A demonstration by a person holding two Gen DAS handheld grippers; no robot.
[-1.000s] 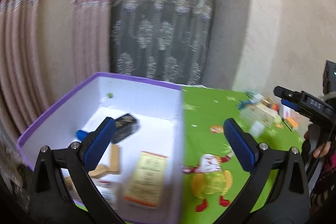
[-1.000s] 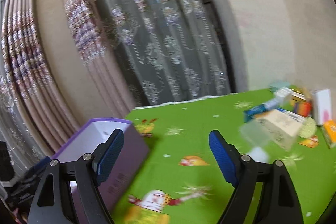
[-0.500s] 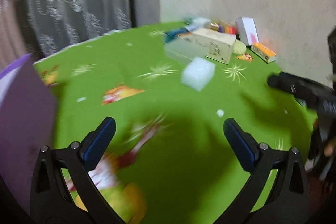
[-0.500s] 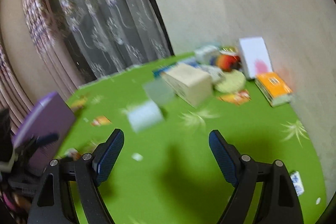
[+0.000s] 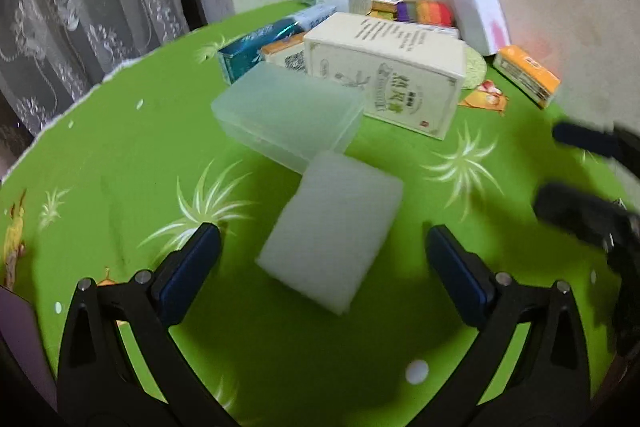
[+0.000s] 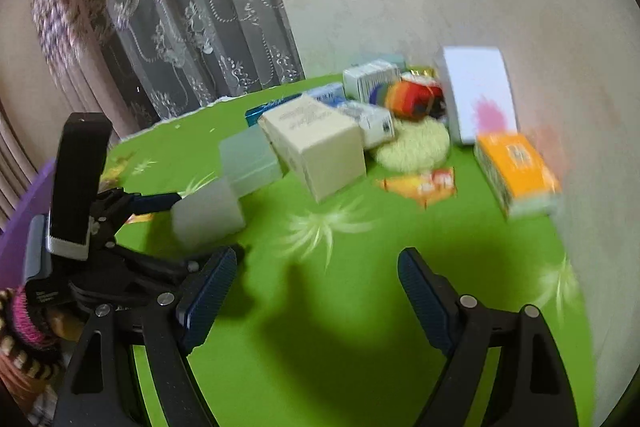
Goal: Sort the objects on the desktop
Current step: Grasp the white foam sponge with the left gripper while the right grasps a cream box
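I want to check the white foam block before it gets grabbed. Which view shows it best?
The left wrist view: the white foam block lies large and unobstructed between the open left gripper fingers. The right wrist view shows it small, blurred, off to the side.

Smeared by motion: orange box beside white carton; print on cream box unreadable; purple bin cropped.

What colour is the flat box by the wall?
Orange, with a paler edge. The flat box shows best in the right wrist view.
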